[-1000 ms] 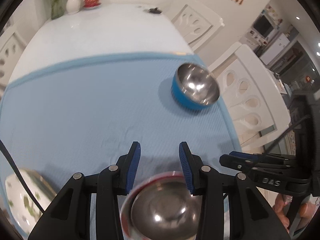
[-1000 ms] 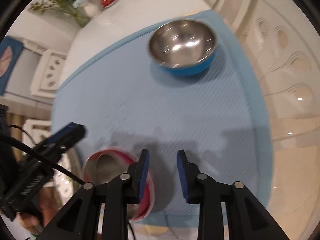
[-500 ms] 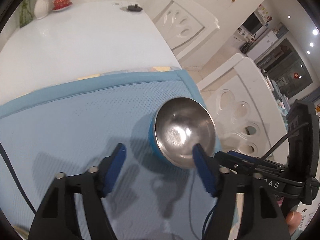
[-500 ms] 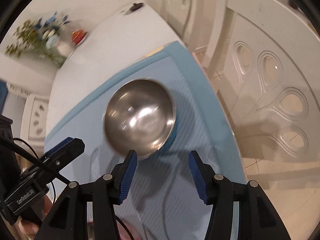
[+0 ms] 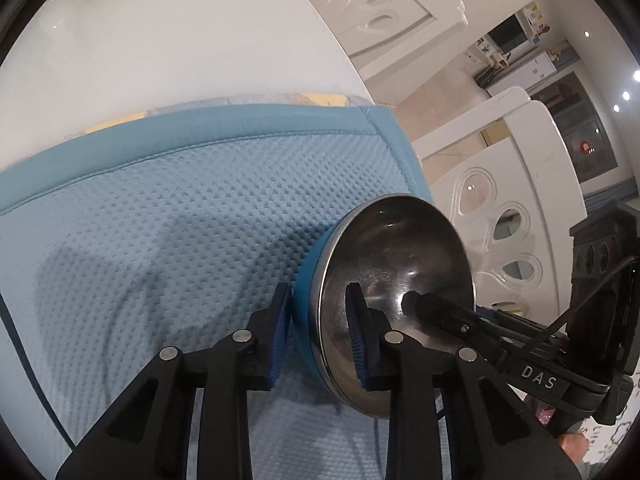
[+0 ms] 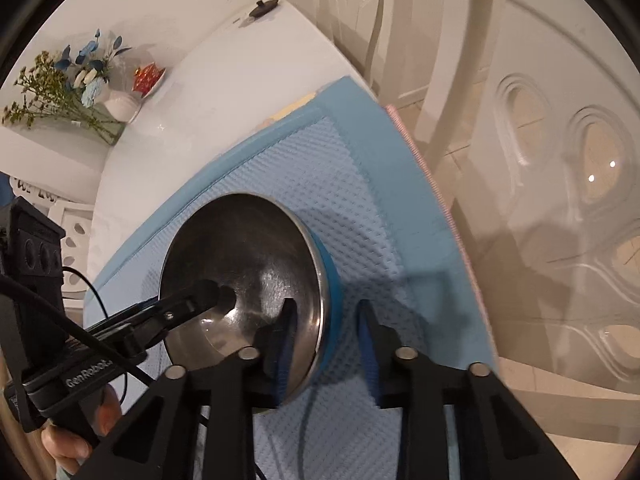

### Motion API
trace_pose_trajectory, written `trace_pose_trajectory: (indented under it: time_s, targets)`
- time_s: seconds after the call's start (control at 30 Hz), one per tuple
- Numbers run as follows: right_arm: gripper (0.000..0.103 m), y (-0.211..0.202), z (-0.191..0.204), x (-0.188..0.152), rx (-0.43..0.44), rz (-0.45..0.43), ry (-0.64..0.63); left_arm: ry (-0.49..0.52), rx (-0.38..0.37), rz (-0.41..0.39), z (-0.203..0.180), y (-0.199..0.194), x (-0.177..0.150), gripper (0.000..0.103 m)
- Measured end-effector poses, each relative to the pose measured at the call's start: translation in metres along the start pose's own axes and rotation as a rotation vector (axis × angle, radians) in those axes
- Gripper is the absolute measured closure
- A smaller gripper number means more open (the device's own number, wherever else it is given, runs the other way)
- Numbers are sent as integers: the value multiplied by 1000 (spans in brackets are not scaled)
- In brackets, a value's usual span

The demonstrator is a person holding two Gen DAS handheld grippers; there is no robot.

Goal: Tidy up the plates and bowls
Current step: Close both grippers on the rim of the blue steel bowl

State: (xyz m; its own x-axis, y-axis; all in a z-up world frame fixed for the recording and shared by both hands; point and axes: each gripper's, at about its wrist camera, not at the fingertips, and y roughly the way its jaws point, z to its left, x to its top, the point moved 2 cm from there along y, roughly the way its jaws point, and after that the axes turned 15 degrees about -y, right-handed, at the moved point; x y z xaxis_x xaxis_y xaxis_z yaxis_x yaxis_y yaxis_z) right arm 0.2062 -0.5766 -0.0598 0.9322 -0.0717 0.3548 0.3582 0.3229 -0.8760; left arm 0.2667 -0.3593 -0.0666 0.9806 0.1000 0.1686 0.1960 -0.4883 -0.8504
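A steel bowl with a blue outside [image 5: 396, 256] stands near the right edge of the blue mat [image 5: 180, 216]. My left gripper [image 5: 318, 320] straddles its near-left rim, one finger inside and one outside, jaws apart around the wall. In the right wrist view the same bowl [image 6: 240, 248] fills the centre. My right gripper [image 6: 326, 328] straddles its right rim the same way, open. Each gripper's finger shows inside the bowl in the other's view.
The blue mat [image 6: 360, 184] lies on a white table [image 5: 160, 40]. White carved chairs [image 5: 512, 184] stand close on the right. A flower vase [image 6: 116, 100], a red dish [image 6: 146, 76] and a small black object [image 6: 264, 6] sit at the far end.
Both grippers have moved away from the red-rimmed bowl to the blue bowl and closed in until their fingers straddle opposite sides of its rim. The bowl has not visibly shifted.
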Motion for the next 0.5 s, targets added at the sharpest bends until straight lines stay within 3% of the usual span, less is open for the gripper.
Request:
trace_pose_trajectory:
  time_s: [0.1, 0.27, 0.5]
  targets:
    - [86, 4, -2, -1, 5, 5, 12, 0, 2, 13, 0, 5, -1, 80]
    - [87, 5, 2, 0, -10, -2, 8, 58, 77, -2, -9, 6, -8, 80]
    - [87, -16, 15, -6, -3, -21, -13, 85, 115, -37, -14, -25, -21, 80]
